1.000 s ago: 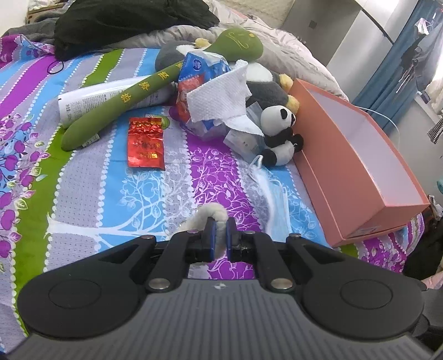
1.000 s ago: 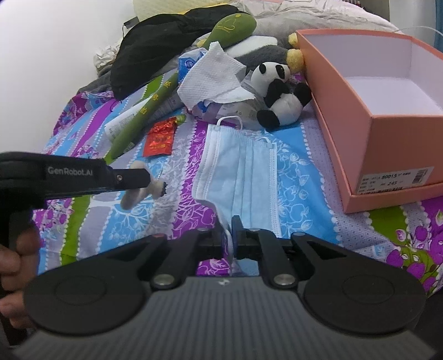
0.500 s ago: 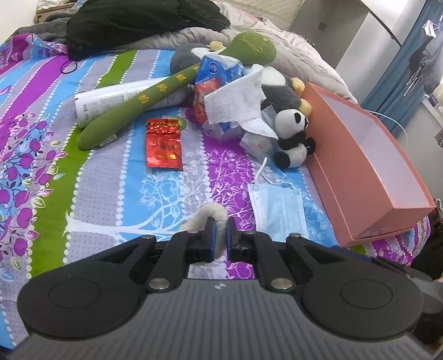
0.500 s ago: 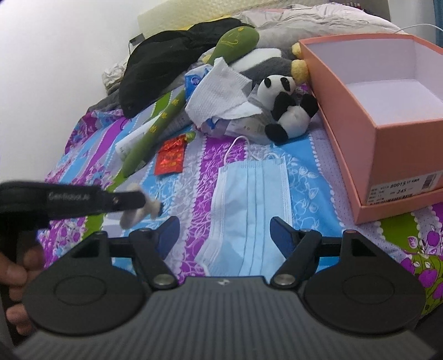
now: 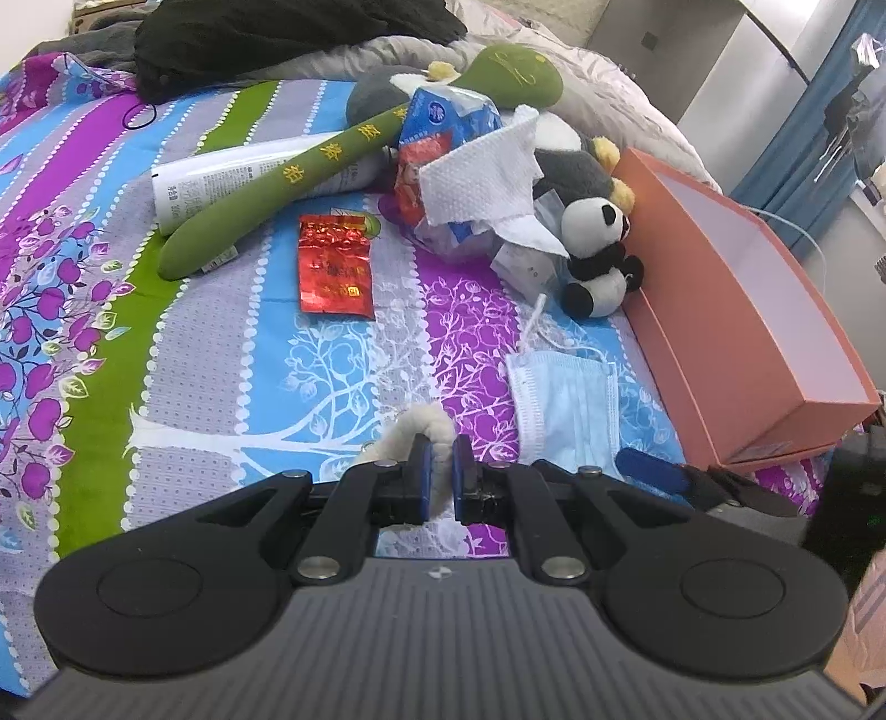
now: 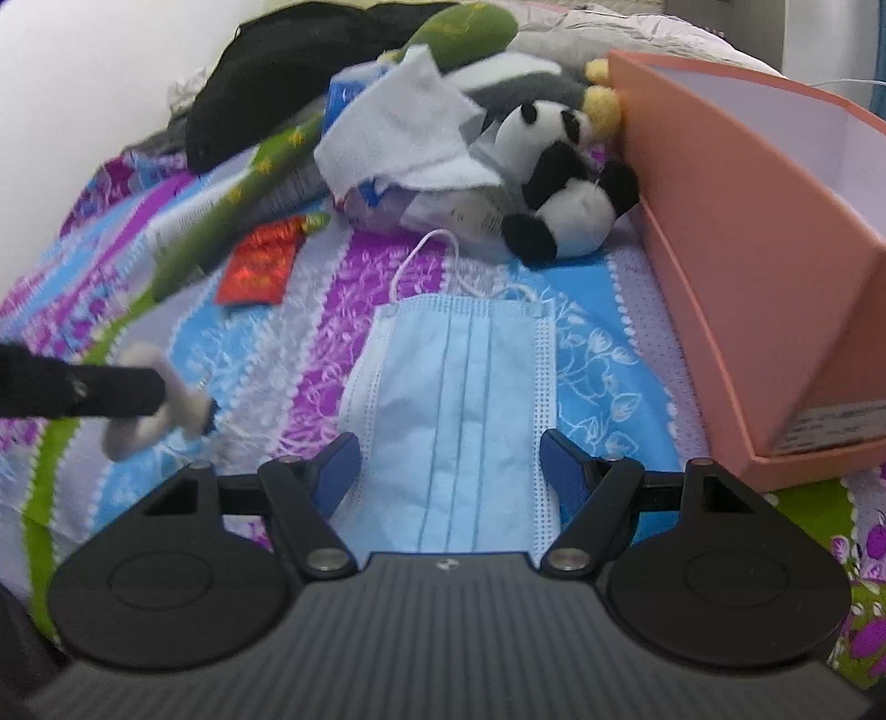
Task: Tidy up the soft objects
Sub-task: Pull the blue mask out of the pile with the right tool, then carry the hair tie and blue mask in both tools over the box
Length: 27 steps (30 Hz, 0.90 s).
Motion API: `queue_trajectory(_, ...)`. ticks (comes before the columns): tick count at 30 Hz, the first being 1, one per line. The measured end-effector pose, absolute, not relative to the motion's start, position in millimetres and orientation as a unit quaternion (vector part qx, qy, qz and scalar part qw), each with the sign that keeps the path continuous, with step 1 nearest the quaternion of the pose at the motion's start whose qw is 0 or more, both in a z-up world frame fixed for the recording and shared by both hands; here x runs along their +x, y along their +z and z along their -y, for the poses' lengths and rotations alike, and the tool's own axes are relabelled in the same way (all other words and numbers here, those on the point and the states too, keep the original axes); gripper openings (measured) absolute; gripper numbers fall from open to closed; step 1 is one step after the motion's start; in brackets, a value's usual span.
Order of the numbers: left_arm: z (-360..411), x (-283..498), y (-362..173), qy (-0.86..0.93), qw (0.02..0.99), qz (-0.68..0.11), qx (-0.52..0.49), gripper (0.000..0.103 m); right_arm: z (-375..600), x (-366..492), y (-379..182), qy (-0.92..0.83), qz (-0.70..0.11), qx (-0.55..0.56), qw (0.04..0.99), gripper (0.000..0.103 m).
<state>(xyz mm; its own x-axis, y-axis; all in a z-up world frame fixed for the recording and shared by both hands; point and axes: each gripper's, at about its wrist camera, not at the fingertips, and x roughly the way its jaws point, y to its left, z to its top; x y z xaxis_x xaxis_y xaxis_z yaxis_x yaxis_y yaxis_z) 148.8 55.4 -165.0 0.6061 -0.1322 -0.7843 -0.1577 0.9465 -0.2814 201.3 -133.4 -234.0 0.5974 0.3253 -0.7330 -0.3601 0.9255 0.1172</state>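
Note:
My left gripper (image 5: 437, 459) is shut on a small cream fluffy piece (image 5: 426, 423), held just above the patterned bedspread (image 5: 221, 387). The right wrist view shows that same piece (image 6: 138, 432) at the left edge. My right gripper (image 6: 449, 465) is open, low over a light blue face mask (image 6: 459, 399) that lies flat on the bed, its near end between the fingers; the pads do not press it. The mask (image 5: 570, 399) lies left of the open pink box (image 5: 747, 310). A panda plush (image 5: 598, 249) leans against the box's far end.
A long green plush (image 5: 332, 166), a tissue pack with loose tissue (image 5: 476, 171), a white tube (image 5: 221, 177) and a red foil packet (image 5: 332, 266) lie farther up the bed. A black garment (image 5: 277, 33) is heaped at the back. The pink box (image 6: 720, 221) walls off the right.
My right gripper was shut on the mask and has let it go; the mask now lies flat, and the open gripper has sunk closer over it. The left gripper keeps its hold.

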Motion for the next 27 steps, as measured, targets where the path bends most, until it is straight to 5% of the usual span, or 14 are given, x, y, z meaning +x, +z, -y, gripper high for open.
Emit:
queue_trajectory(5,-50.2,151.7,-166.5,0.008,0.880,-0.450,-0.153,0.009,130.9,201.9,-233.5,0.192,-0.408,-0.033,0.892,0.064)
queue_trajectory(10,-46.4,153.0,-163.5,0.012,0.881,-0.450,-0.146,0.009,127.0,197.7,-229.5,0.210,-0.414,-0.037,0.885,0.017)
queue_trajectory(12,-45.3,153.3,-160.4,0.012,0.882,-0.449,-0.143,0.009,126.2,196.4,-227.4,0.214,-0.415,-0.034,0.884,0.009)
queue_trajectory(27,-24.3,152.0,-102.0,-0.009,0.906,-0.402,-0.129,0.009,155.5,178.3,-149.9,0.218,-0.366,0.010,0.905,0.006)
